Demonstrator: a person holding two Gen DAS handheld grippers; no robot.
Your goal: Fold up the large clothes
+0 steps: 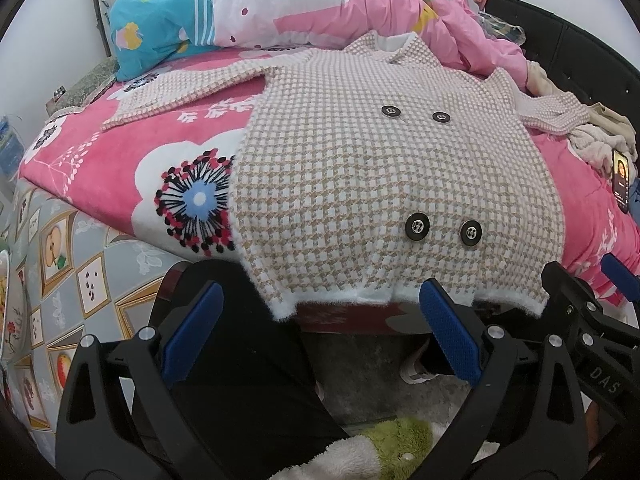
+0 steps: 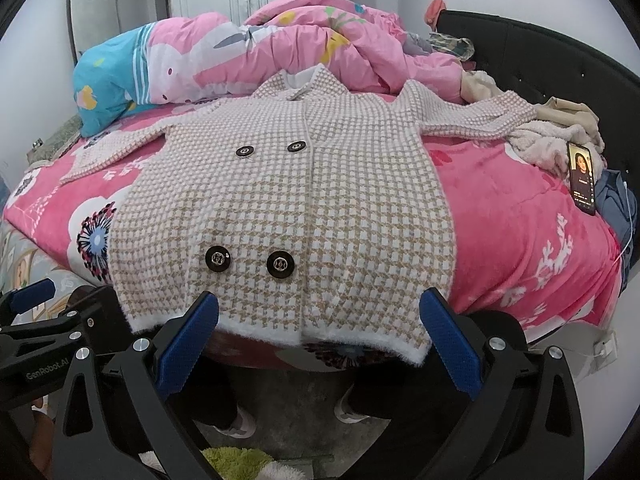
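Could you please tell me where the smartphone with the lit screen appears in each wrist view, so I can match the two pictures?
Left wrist view: the black smartphone with a lit screen sits at the far right edge, on the pink floral blanket.
Right wrist view: the smartphone lies right of centre on the blanket, beside the cream fleece cloth.
Shared landmark: the beige-and-white houndstooth knit jacket, spread flat, left of the phone.
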